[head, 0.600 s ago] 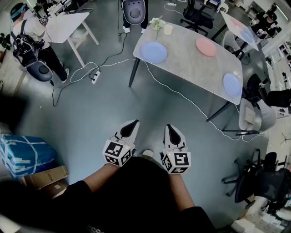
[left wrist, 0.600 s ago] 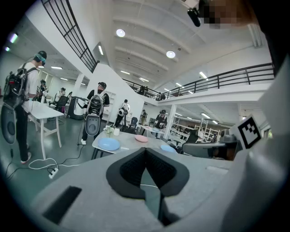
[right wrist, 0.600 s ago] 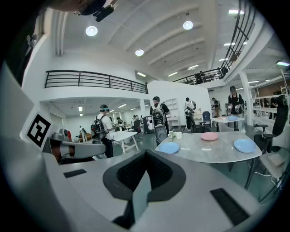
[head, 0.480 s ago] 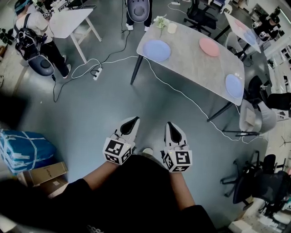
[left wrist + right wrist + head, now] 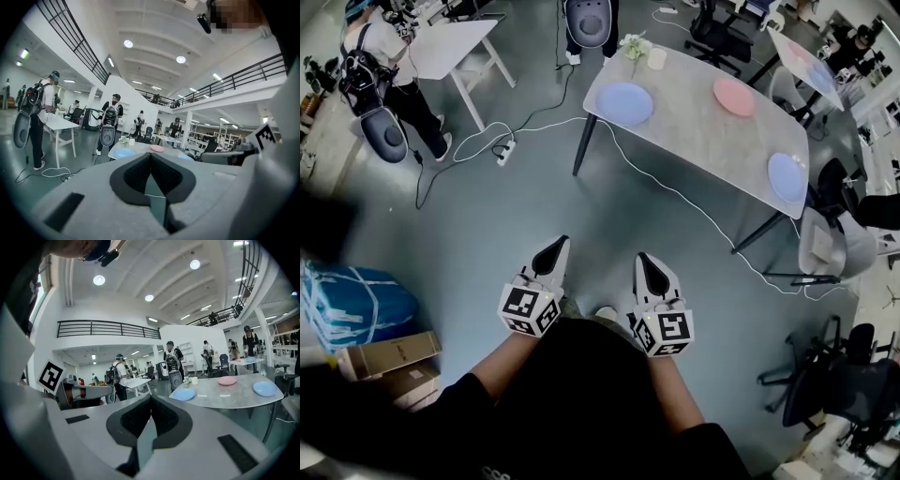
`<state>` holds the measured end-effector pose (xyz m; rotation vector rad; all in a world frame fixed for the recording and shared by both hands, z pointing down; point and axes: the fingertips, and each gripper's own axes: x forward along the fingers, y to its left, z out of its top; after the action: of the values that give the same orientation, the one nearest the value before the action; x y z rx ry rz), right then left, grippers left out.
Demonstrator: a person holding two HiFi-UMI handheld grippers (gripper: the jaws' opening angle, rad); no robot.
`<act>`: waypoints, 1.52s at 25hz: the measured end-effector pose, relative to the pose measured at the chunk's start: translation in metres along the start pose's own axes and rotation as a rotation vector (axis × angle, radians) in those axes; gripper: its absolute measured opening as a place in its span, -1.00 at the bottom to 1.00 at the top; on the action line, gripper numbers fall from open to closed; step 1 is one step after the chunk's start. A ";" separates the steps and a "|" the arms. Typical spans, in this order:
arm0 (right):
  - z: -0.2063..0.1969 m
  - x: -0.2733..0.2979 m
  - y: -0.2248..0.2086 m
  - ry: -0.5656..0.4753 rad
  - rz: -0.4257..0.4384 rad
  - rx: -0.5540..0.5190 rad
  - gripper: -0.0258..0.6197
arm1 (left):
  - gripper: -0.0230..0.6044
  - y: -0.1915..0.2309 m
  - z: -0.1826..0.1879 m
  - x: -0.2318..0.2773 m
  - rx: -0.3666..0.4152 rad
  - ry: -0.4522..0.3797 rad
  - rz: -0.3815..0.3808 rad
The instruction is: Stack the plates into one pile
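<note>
Left claw: clenched on nothing, its pads pressed flat together, held low in front of the person's body. Over the last half second it has swung a little outward to the person's left.
Right claw: also clenched and empty. It has hardly shifted, so the gap between the two claws is now wider.
Floor: bare grey floor lies between the person and the work, and neither claw is near anything it could grasp.
Tabletop: well apart from both claws. It has slid slightly across the head view, which probably means the person is turning or stepping towards it, though the wide lens makes that hard to confirm.
Near blue plate: lies at the corner closest to the person, near the flowers and the cup, in the same place as before.
Pink plate: lies alone along the far edge and has not moved.
Far blue plate: lies alone at the right end and has not moved.
Meaning for the task: only the person's stance has changed. The three plates lie separately, so the pile is not begun.
Likely need: get within reach and release a claw before taking any rim.
</note>
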<state>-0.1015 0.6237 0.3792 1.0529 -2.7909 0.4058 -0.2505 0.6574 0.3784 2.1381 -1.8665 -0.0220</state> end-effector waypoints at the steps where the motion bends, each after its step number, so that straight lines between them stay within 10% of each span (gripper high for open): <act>1: -0.001 0.000 -0.002 0.002 -0.004 0.005 -0.88 | -0.87 -0.001 0.001 0.003 -0.008 0.000 -0.004; 15: -0.005 0.075 -0.051 0.088 -0.036 0.018 -0.88 | -0.87 0.023 -0.003 0.097 -0.048 0.055 -0.103; 38: 0.088 0.371 -0.123 0.121 -0.237 0.039 -0.88 | -0.88 0.243 0.084 0.305 -0.053 0.103 -0.224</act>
<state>-0.3000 0.2759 0.4001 1.3023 -2.5248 0.4781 -0.4557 0.3165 0.4124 2.2555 -1.5466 -0.0100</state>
